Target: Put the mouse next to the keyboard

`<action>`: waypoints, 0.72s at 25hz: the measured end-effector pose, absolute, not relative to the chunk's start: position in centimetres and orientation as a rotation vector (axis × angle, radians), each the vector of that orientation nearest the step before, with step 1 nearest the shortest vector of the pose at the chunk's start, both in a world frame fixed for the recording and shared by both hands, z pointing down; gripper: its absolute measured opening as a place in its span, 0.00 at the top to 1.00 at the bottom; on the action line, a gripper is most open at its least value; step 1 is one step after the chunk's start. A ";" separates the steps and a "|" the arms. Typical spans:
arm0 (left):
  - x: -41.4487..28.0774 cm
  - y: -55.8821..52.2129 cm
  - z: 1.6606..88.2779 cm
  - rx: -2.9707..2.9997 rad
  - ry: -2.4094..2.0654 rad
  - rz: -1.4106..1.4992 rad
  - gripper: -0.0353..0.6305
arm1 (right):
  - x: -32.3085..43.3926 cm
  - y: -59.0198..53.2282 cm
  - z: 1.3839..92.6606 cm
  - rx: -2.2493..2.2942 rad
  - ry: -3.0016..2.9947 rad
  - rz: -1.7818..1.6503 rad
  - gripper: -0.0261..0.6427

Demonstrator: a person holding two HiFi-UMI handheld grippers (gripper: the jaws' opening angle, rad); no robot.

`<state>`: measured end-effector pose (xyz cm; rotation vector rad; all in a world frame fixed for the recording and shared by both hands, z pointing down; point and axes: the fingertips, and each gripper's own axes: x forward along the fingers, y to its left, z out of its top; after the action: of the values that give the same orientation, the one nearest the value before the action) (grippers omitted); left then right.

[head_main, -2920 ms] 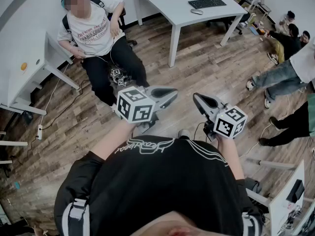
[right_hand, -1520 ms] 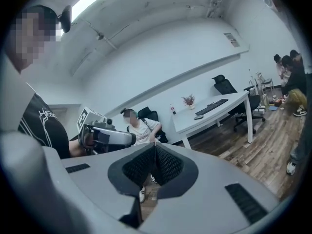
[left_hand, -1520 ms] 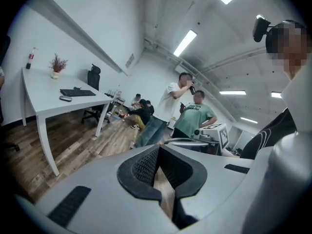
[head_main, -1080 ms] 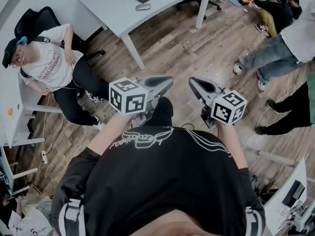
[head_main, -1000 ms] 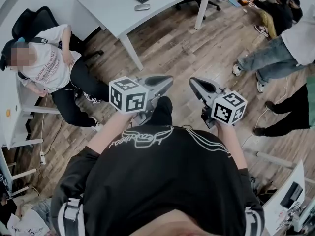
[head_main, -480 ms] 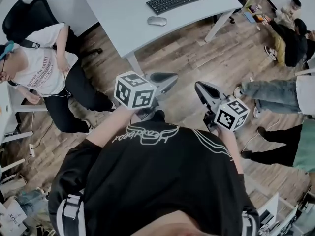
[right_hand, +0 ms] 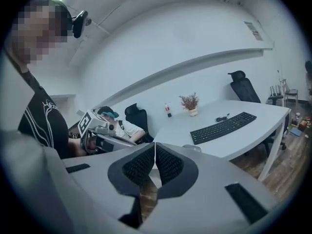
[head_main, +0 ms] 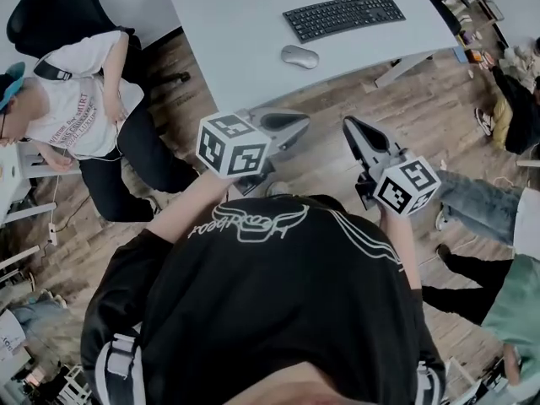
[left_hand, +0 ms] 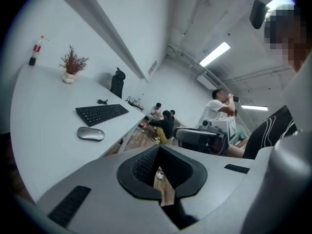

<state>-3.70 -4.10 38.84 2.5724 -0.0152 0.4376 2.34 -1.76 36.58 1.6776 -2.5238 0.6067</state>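
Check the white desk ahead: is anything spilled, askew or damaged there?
Nothing stands out. The flat black keyboard lies level on the white desk. The silver oval mouse sits upright, apart from the keyboard on its near side. Nothing looks spilled or broken.

Pale wood planks cover the floor [head_main: 430,116], the boards worn and uneven in tone. A large white desk [head_main: 228,32] with rounded edges stands on slanted white legs and fills the far side of the space. A black office chair [head_main: 59,7] sits off its left corner and another black chair [right_hand: 242,89] stands behind it. A second white desk [head_main: 7,184] shows at the left edge. The wall [right_hand: 195,38] behind is plain white, with a long raised band running along it. Overhead, strip lights [left_hand: 215,54] glow on a bare grey ceiling [left_hand: 195,13].
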 end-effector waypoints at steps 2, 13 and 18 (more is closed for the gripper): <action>-3.6 -5.1 38.9 2.568 -0.043 0.431 0.94 | 2.4 -2.6 36.7 1.640 -2.547 0.595 0.95; -3.0 -10.9 38.7 2.504 -0.269 0.382 0.94 | 2.6 -9.4 37.9 1.307 -2.636 0.628 0.94; -2.7 -13.4 39.9 2.446 -0.377 0.381 0.94 | 3.2 -12.5 39.5 1.163 -2.627 0.625 0.94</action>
<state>-2.73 -13.44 39.91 2.4464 -0.3768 0.3814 3.24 -12.50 39.47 1.1631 -2.6268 0.6248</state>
